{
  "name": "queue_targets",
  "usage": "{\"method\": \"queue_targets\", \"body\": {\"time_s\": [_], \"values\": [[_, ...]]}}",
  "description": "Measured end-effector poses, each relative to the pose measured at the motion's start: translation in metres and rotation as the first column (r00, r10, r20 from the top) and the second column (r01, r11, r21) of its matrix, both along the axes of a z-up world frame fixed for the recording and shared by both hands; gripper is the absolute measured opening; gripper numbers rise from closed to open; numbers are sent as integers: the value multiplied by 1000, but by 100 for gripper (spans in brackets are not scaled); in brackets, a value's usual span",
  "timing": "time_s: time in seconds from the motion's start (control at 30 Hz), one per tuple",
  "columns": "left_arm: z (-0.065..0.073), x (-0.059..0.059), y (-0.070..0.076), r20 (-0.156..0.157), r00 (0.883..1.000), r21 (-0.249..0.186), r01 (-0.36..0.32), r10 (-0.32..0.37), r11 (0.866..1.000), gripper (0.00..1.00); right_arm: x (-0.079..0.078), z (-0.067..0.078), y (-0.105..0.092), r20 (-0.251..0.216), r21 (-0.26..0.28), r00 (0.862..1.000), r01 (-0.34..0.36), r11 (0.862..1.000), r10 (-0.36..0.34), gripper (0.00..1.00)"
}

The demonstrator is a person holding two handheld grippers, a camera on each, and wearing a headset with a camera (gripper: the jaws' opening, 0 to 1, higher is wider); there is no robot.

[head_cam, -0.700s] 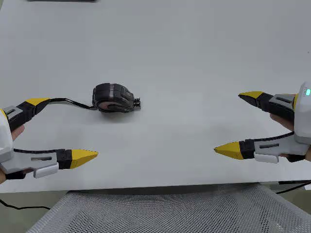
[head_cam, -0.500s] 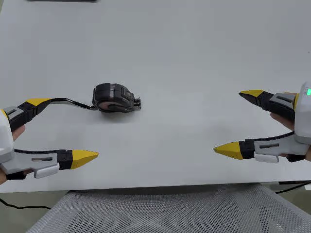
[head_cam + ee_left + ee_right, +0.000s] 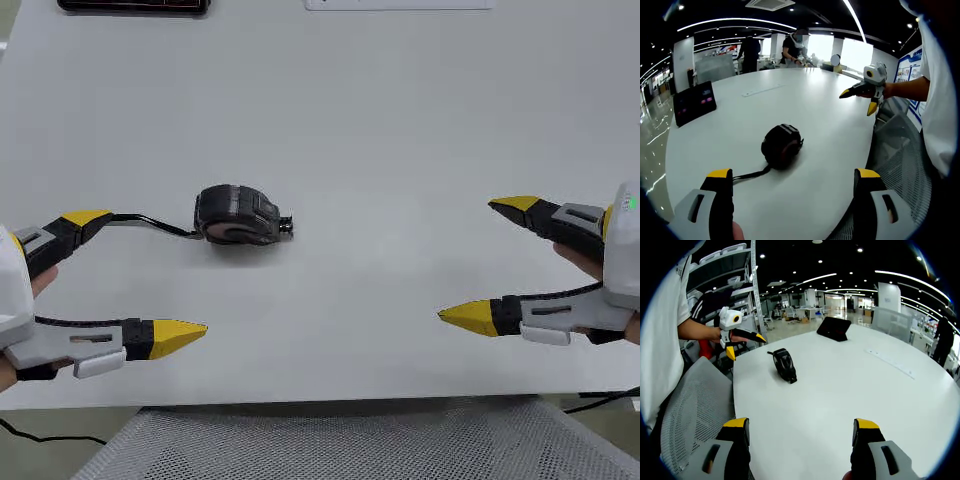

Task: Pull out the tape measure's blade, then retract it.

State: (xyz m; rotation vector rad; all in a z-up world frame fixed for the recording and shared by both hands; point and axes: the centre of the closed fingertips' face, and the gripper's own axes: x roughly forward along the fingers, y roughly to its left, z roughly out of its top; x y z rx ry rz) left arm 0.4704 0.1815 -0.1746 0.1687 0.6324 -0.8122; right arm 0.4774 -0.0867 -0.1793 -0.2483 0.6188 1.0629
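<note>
Left claw point(image 3: 158, 271): wide open, the jaws far apart, holding nothing.
Right claw point(image 3: 465, 260): also wide open and empty, facing the left claw across the surface point(image 3: 400, 120).
Tape measure point(image 3: 238, 215): lies on the surface between the two claws, nearer to the left claw and a little ahead of it, well apart from the right claw.
Blade point(image 3: 285, 225): fully inside the case. I see only the end hook at the mouth, and it points toward the right claw.
Strap point(image 3: 150, 222): runs from the case to the tip of the left claw's far jaw. I cannot tell if it touches.
Change: compared with a moment ago the whole head view has shifted, so a dark tablet point(image 3: 133, 5) appears at the far edge. This is the camera, not the things. Both claws keep almost the same place and the same opening.
Meaning for the task: I judge the pull is not yet begun, and neither claw has contact with the case.
Next move: probably the left claw holds the case while the right claw takes the hook.
</note>
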Motion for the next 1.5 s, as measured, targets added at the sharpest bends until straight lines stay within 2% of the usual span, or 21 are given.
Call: {"method": "queue_targets", "body": {"time_s": [0.6, 0.83, 1.1, 1.2, 1.27, 1.5], "values": [[-3, 0, -1, -12, 1000, 1, 6, -6, 1000, 99, 3, -2, 6, -5, -2, 1000, -29, 1000, 29, 81], [-4, 1, -1, -8, 1000, 14, 17, -17, 1000, 99, 2, -4, 7, -9, 1, 999, -34, 999, 34, 80], [-6, 12, -4, -1, 999, 21, 51, -51, 998, 99, 8, -7, 16, -6, 7, 998, -57, 998, 57, 80], [-12, 16, -9, -5, 998, 18, 65, -65, 998, 99, 10, -12, 20, -7, 10, 998, -68, 998, 68, 79], [-15, 17, -11, -1, 997, 30, 80, -80, 996, 99, 11, -16, 22, -10, 14, 997, -72, 997, 72, 79], [-19, 26, -18, 0, 992, 41, 128, -128, 991, 99, 13, -24, 36, -15, 27, 995, -102, 994, 102, 79]]}}
